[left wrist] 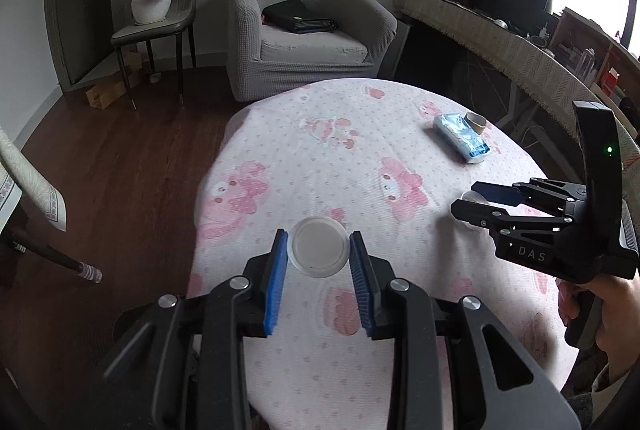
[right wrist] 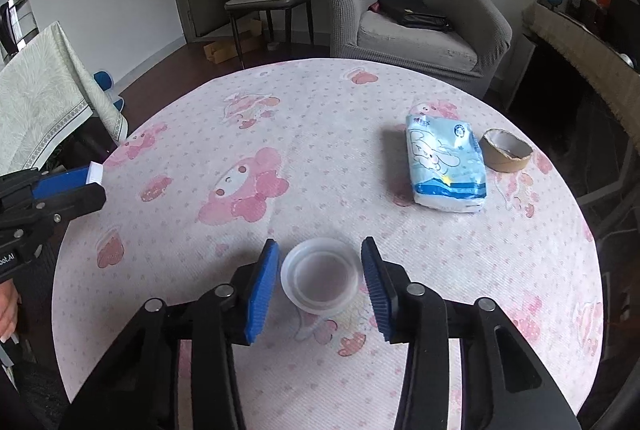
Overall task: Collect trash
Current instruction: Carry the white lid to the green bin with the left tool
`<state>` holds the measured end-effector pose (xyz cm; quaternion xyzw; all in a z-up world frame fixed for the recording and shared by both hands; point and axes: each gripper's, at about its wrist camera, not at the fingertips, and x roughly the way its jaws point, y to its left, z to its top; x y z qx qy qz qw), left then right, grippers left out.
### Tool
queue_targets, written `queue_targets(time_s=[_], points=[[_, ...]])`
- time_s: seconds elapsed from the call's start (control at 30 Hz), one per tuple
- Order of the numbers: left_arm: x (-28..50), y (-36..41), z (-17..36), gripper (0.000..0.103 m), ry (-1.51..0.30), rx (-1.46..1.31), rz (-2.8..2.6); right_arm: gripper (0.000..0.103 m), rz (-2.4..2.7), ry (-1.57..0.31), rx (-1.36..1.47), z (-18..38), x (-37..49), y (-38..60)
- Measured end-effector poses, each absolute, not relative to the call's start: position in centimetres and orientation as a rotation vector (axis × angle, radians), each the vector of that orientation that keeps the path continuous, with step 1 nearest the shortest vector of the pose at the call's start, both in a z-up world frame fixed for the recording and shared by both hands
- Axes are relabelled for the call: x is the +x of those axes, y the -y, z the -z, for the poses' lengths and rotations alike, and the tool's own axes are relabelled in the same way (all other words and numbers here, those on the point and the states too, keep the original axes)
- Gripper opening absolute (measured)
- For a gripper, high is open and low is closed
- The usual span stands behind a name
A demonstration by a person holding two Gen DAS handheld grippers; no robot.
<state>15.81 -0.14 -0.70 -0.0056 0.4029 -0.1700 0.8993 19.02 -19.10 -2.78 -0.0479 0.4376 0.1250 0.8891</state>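
- Cup (left wrist: 318,250), clear plastic, sits clamped between the jaws of my left gripper (left wrist: 319,233); both blue pads press on its rim, mouth turned toward me.
- Second cup (right wrist: 320,276), the same kind, lies between the jaws of my right gripper (right wrist: 320,241). The pads stand close on either side of it, but I cannot tell whether they press yet, or whether it rests on the table (right wrist: 240,102).
- Seen from the right wrist, my left gripper is out at 9 o'clock, at the table's edge. Seen from the left wrist, the right gripper is at 3 o'clock, low over the cloth.
- Further out, at 2 o'clock from the right jaws, a blue tissue pack (right wrist: 444,166) lies flat, and a cardboard tape core (right wrist: 506,150) stands just beside it on its far side.
- Step in hand, as I judge it: gathering the cups, one secured, the other being taken.
- Next move calls for a firm squeeze on the second cup without crushing its thin wall, then a lift clear of the cloth.
- No bin shows in either view, so I must find one. The tape core looks like trash still to collect.
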Motion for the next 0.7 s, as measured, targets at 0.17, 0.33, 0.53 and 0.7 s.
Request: queue_targets(time_s=[0.17,0.33,0.53,0.7], points=[[15.4,-2.9,0.4,0.033,-0.828,-0.023,0.315,0.040,-0.282,-0.892,-0.089,2.1,19.5,16.9],[15.0,-6.0,0.5,0.033,-0.829,-0.029,0.277,0.040,-0.332,-0.864,-0.082,1.1,19.8,13.6],[14.6,-9.5,0.8,0.033,-0.839,-0.041,0.231,0.040,-0.401,-0.839,-0.082,0.1,19.9,9.2],[14.3,-12.1,1.9,0.033,-0.866,-0.045,0.193,0.040,-0.467,-0.817,-0.092,-0.5,19.2,5.6]])
